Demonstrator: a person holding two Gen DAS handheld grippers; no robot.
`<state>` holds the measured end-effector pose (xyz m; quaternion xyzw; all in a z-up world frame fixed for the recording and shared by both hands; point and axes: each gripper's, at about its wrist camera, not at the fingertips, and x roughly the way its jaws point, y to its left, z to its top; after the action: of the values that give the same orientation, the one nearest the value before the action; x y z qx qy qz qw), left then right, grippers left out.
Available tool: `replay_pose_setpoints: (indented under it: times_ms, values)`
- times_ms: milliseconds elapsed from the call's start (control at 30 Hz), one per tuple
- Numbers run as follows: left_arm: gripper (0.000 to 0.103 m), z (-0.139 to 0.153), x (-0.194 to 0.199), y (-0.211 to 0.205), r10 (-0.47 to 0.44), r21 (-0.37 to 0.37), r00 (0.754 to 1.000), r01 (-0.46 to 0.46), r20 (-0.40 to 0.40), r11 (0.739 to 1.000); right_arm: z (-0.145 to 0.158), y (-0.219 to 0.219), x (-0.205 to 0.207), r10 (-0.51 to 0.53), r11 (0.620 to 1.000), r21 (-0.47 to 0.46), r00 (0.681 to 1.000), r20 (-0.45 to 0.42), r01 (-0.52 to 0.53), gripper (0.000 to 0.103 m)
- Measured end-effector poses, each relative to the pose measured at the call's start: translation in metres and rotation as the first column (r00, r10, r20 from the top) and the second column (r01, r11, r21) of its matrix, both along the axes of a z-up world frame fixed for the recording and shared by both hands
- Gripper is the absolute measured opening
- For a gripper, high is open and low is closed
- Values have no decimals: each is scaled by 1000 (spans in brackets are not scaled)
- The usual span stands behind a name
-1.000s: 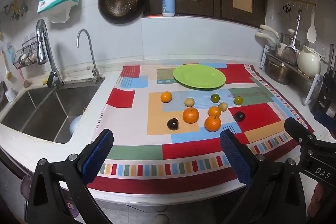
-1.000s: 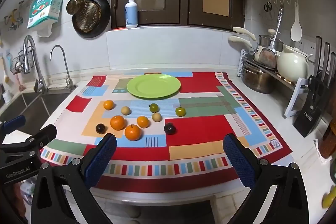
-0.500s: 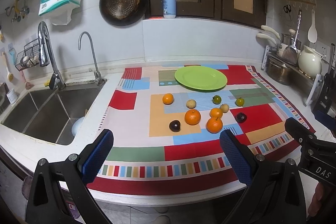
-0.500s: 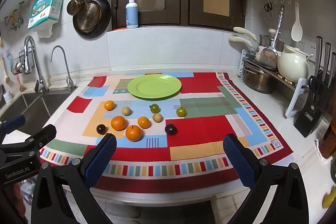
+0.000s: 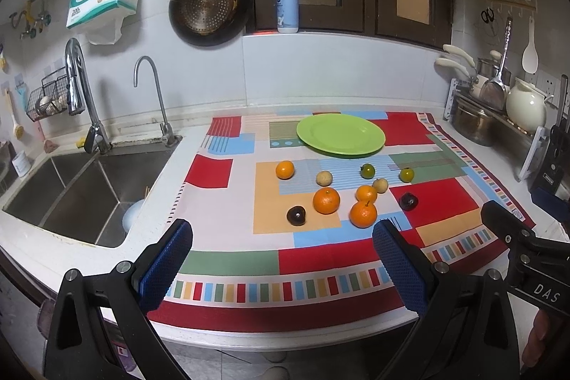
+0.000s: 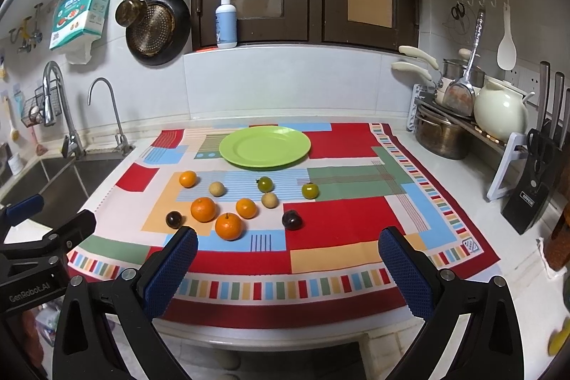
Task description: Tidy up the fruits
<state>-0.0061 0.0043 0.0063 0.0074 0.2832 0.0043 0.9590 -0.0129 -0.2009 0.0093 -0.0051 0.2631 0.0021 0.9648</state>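
Note:
An empty green plate [image 5: 341, 134] [image 6: 264, 147] lies at the back of a colourful patterned cloth [image 5: 228, 216]. In front of it lie several loose fruits: oranges [image 5: 326, 200] [image 6: 228, 226], two dark plums [image 5: 296, 215] [image 6: 291, 220], two green fruits [image 5: 367, 171] [image 6: 310, 191] and two pale round ones [image 5: 324, 178] [image 6: 269, 200]. My left gripper [image 5: 281, 257] is open and empty, above the counter's front edge. My right gripper [image 6: 286, 259] is open and empty, just right of the left one, also short of the fruits.
A steel sink [image 5: 82, 187] with two taps lies left of the cloth. Pots, a cream kettle [image 6: 500, 111] and a knife block [image 6: 534, 194] stand along the right wall. A soap bottle [image 5: 287, 6] stands on the back ledge. Pans hang on the wall.
Both views have shifted slightly; the fruits sit a little nearer and further right in each. Both grippers stay open and no fruit has moved.

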Motion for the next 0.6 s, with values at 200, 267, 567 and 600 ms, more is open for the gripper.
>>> replay_pose_setpoints:
  times_ms: [200, 267, 567, 600]
  values:
    - [103, 1, 0, -1, 0, 1, 1000, 0, 3, 1000, 0, 0, -1, -1, 1000, 1, 1000, 0, 1, 102]
    - [103, 2, 0, -1, -1, 1, 1000, 1, 2, 1000, 0, 1, 1, 0, 1000, 1, 1000, 1, 0, 102]
    - [103, 3, 0, -2, -3, 3, 1000, 3, 3, 1000, 0, 0, 0, -1, 1000, 2, 1000, 2, 1, 102]
    - [103, 3, 0, -2, -2, 3, 1000, 2, 3, 1000, 0, 0, -1, 0, 1000, 2, 1000, 3, 0, 102]
